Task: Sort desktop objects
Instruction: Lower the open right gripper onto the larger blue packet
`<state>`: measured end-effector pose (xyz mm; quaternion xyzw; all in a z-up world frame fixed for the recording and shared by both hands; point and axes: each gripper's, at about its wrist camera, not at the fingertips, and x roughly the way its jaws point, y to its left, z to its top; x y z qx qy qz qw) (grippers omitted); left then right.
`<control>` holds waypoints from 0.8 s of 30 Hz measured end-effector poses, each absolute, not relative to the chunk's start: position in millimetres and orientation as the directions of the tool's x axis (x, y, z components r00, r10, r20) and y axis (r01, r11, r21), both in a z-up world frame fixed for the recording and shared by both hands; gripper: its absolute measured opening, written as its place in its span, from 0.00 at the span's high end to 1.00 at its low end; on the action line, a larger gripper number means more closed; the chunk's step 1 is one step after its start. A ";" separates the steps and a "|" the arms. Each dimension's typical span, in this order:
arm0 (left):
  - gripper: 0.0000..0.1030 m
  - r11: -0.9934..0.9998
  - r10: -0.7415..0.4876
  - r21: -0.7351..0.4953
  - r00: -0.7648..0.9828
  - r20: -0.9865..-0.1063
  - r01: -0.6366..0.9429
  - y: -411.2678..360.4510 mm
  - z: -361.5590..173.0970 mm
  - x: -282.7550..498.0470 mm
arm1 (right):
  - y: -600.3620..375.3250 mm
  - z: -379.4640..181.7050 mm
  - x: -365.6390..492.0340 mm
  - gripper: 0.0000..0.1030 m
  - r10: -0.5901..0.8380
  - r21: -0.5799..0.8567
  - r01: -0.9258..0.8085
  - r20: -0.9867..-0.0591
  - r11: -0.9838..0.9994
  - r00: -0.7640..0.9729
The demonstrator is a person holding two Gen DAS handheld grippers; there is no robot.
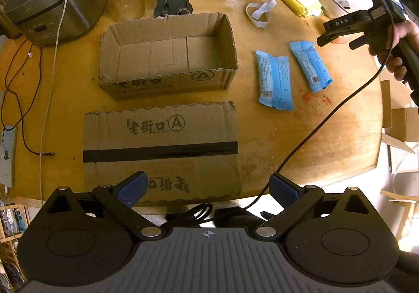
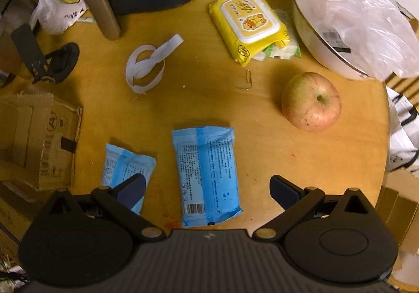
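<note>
Left tool [image 1: 208, 188]: black linkage arms, blue ribbed pads, brass pivot screws, grey ridged base. Right tool [image 1: 337, 33]: "DAS" marking, green light, black cable at 5 o'clock.

two blue packets [image 2: 208, 175], apple [image 2: 311, 101], yellow wipes [image 2: 248, 22], wooden table [image 2: 209, 99]

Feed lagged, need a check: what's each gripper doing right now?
Left gripper: open, holding nothing, over the flat cardboard.
Right gripper: open, holding nothing, over a blue packet.
</note>
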<state>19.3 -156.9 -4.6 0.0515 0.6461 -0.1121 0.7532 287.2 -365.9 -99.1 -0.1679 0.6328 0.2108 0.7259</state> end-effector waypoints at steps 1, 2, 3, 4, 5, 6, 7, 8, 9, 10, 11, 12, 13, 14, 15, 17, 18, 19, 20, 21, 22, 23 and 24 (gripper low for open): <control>0.02 0.970 -0.102 -0.067 0.140 -0.985 0.235 -156.9 -4.7 19.4 | -365.1 -100.2 287.2 0.00 0.090 0.017 -0.531 -0.990 0.847 0.111; 0.02 0.970 -0.102 -0.067 0.140 -0.985 0.235 -156.9 -4.8 19.3 | -364.2 -101.0 286.8 0.00 0.086 0.011 -0.544 -0.990 0.839 0.113; 0.02 0.970 -0.102 -0.067 0.139 -0.985 0.234 -156.9 -5.0 19.5 | -363.3 -101.9 286.4 0.00 0.082 0.004 -0.555 -0.990 0.832 0.115; 0.02 0.970 -0.102 -0.067 0.139 -0.985 0.233 -156.9 -5.2 19.6 | -362.3 -102.5 285.8 0.00 0.078 -0.002 -0.565 -0.990 0.825 0.117; 0.02 0.970 -0.102 -0.067 0.139 -0.985 0.232 -157.0 -5.3 19.8 | -361.2 -103.1 285.2 0.00 0.075 -0.007 -0.574 -0.990 0.819 0.119; 0.02 0.971 -0.101 -0.067 0.138 -0.985 0.231 -156.9 -5.4 19.9 | -360.1 -103.7 284.6 0.00 0.072 -0.012 -0.584 -0.990 0.812 0.121; 0.02 0.971 -0.100 -0.067 0.138 -0.985 0.230 -156.9 -5.5 20.1 | -359.8 -104.4 284.9 0.00 0.071 -0.013 -0.586 -0.990 0.810 0.120; 0.02 0.971 -0.100 -0.066 0.138 -0.985 0.229 -157.0 -5.5 20.3 | -359.8 -104.9 285.5 0.00 0.071 -0.012 -0.585 -0.990 0.811 0.118; 0.02 0.971 -0.100 -0.066 0.139 -0.985 0.228 -157.0 -5.5 20.4 | -359.7 -105.4 286.1 0.00 0.073 -0.009 -0.583 -0.990 0.812 0.117; 0.02 0.971 -0.099 -0.066 0.139 -0.985 0.228 -157.0 -5.6 20.5 | -359.4 -106.1 286.4 0.00 0.074 -0.007 -0.583 -0.991 0.813 0.115; 0.02 0.971 -0.099 -0.066 0.139 -0.985 0.228 -157.0 -5.7 20.5 | -358.9 -106.9 286.6 0.00 0.075 -0.007 -0.589 -0.991 0.808 0.114; 0.02 0.972 -0.099 -0.065 0.139 -0.985 0.228 -157.0 -5.8 20.6 | -358.5 -107.7 286.8 0.00 0.076 -0.007 -0.599 -0.991 0.801 0.113; 0.02 0.972 -0.099 -0.065 0.139 -0.985 0.227 -157.0 -5.9 20.7 | -358.0 -108.5 286.9 0.00 0.077 -0.007 -0.608 -0.991 0.794 0.112; 0.02 0.972 -0.098 -0.065 0.139 -0.985 0.227 -156.9 -5.9 20.7 | -357.6 -109.5 287.1 0.00 0.081 -0.003 -0.612 -0.991 0.791 0.110; 0.02 0.972 -0.098 -0.065 0.139 -0.985 0.226 -156.8 -5.9 20.6 | -357.3 -110.5 287.2 0.00 0.086 0.002 -0.615 -0.991 0.789 0.107; 0.02 0.972 -0.097 -0.064 0.139 -0.985 0.225 -156.1 -5.9 20.8 | -356.4 -114.5 287.9 0.00 0.085 0.003 -0.618 -0.991 0.786 0.102; 0.02 0.973 -0.096 -0.064 0.139 -0.986 0.224 -155.8 -6.0 20.8 | -356.2 -117.1 288.3 0.00 0.081 0.001 -0.619 -0.991 0.785 0.102; 0.02 0.973 -0.096 -0.063 0.139 -0.986 0.223 -155.4 -6.0 21.0 | -356.1 -119.3 288.3 0.00 0.080 0.001 -0.621 -0.992 0.784 0.099; 0.02 0.973 -0.095 -0.063 0.138 -0.986 0.221 -155.1 -6.1 21.0 | -356.1 -121.4 288.3 0.00 0.080 0.003 -0.623 -0.992 0.782 0.096; 0.02 0.974 -0.095 -0.063 0.138 -0.986 0.220 -154.7 -6.3 21.1 | -356.0 -123.9 288.1 0.00 0.078 0.003 -0.625 -0.993 0.780 0.092; 0.02 0.974 -0.094 -0.062 0.137 -0.986 0.219 -154.4 -6.3 21.2 | -355.8 -126.5 287.9 0.00 0.076 0.003 -0.628 -0.993 0.778 0.089; 0.02 0.974 -0.093 -0.062 0.137 -0.986 0.217 -154.1 -6.4 21.3 | -355.7 -129.0 287.5 0.00 0.074 0.002 -0.630 -0.993 0.776 0.087; 0.02 0.974 -0.093 -0.062 0.136 -0.986 0.216 -153.8 -6.5 21.5 | -355.6 -131.3 287.4 0.00 0.073 0.002 -0.631 -0.994 0.776 0.086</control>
